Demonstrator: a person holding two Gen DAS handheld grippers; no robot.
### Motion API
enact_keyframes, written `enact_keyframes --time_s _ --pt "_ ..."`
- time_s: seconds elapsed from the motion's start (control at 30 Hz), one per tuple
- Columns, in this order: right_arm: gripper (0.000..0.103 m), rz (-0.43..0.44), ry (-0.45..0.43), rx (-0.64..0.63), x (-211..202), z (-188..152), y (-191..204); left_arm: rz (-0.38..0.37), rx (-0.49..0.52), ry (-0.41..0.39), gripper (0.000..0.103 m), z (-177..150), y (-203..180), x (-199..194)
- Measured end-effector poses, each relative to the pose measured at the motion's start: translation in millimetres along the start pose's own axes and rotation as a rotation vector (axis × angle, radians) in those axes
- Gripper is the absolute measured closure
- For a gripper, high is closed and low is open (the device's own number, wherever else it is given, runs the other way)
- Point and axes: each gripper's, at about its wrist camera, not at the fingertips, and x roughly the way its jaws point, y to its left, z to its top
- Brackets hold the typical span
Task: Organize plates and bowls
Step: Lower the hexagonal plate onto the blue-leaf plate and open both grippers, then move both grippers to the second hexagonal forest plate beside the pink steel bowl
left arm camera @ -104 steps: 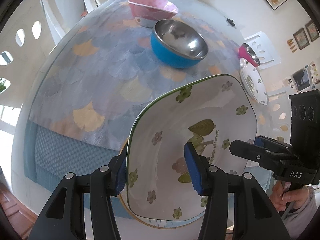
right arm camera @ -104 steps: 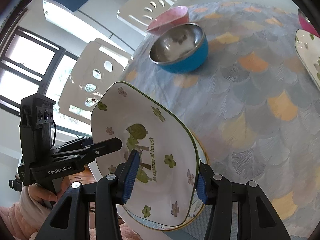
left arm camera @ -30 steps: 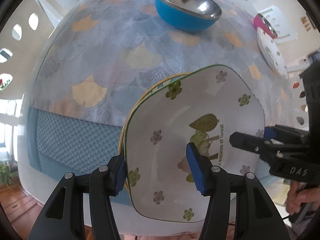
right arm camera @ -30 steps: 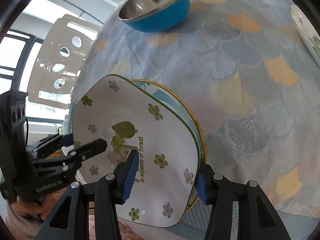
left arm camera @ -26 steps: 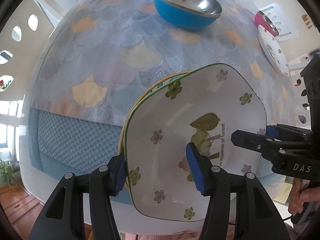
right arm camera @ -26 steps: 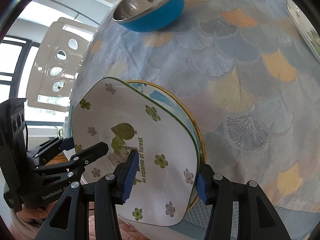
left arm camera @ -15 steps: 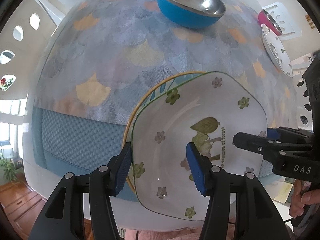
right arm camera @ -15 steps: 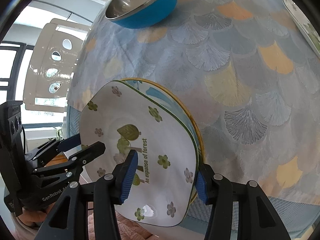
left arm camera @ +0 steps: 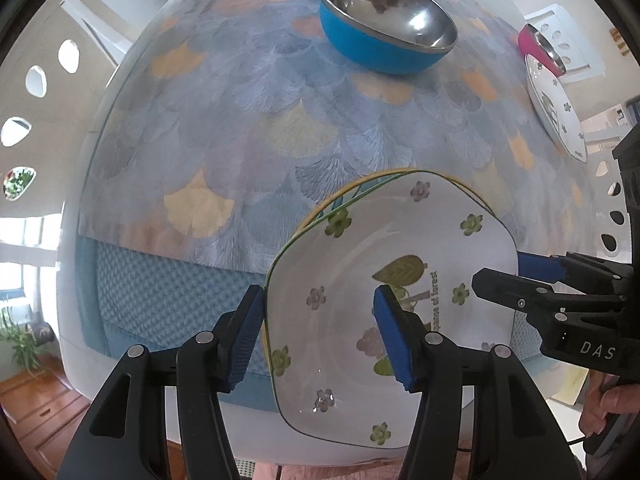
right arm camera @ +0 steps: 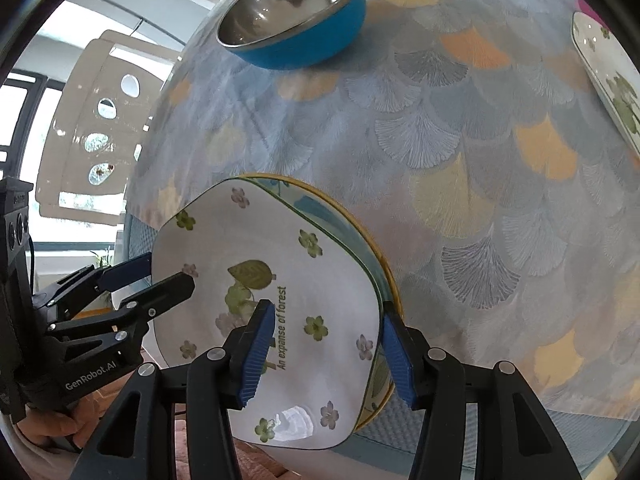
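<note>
Floral plate (left arm camera: 400,232) atop yellow-rimmed plate (right arm camera: 344,220) at tabletop (left arm camera: 280,120) edge, left claw (left arm camera: 320,312) and right claw (right arm camera: 324,320) each clenched on floral plate's rim

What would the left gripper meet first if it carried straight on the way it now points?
Most likely the floral plate itself: the left gripper straddles its rim, one finger inside the dish and one outside. Pushing on would drive the rim deeper between the fingers. Just beyond lies the yellow-rimmed plate beneath it; depth is unclear.
</note>
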Motion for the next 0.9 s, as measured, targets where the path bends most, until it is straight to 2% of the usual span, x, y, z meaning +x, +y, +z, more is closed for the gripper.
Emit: enact_keyframes --time_s 0.23,0.4,0.73,0.9 --pt "0.052 -0.004 -0.012 0.033 -5 0 -3 -0.005 0.019 0.013 0.049 17 -3 -2" --pt "0.047 -0.034 -0.036 0.073 -16 0 -8 -0.032 0.058 0.027 0.049 32 -11 -4" --pt "0.047 -0.057 -0.102 0.283 -39 -11 -46 -0.111 0.228 0.067 0.047 69 -51 -5" --pt "0.047 -0.057 -0.14 0.378 -56 -32 -71 -0.105 0.282 0.119 0.047 72 -75 15"
